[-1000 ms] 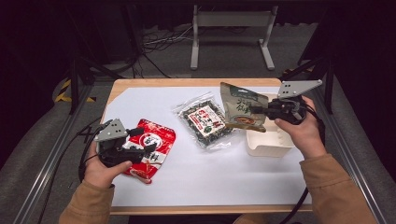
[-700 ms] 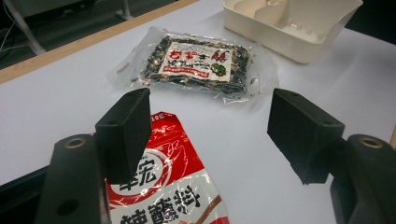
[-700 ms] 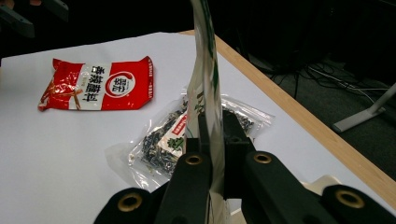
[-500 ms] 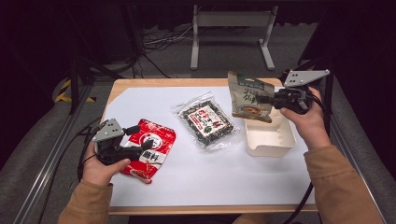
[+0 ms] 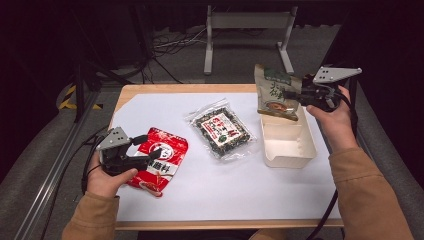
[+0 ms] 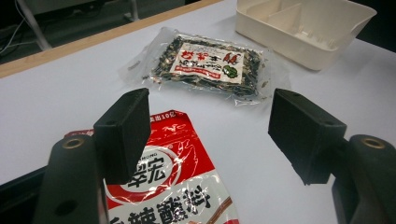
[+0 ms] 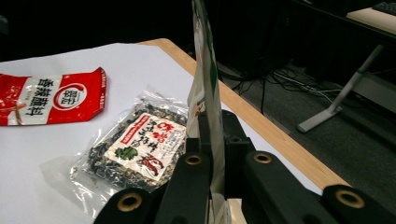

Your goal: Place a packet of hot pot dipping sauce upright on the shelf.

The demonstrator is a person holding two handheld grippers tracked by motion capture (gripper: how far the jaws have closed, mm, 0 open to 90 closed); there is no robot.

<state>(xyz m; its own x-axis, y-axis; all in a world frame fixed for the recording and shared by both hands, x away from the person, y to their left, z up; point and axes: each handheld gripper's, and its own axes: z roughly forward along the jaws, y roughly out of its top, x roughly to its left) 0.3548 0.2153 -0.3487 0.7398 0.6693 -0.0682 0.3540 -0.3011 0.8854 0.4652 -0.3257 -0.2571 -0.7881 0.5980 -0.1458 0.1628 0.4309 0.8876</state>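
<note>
White table [image 5: 200, 200]; right tool [image 5: 299, 96] clamps green packet [image 5: 274, 92]; left tool [image 5: 150, 152] wide open over red packet [image 5: 162, 160].

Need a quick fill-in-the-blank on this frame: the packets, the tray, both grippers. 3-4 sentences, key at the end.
1. The right gripper is shut on the ____ packet, held above the table.
2. The left gripper hovers with its jaws ____ over the red packet.
3. The clear packet of dark contents lies between the red packet and the white ____.
4. The held packet hangs over the far end of the ____.

Missing words: green; open; tray; tray
</note>
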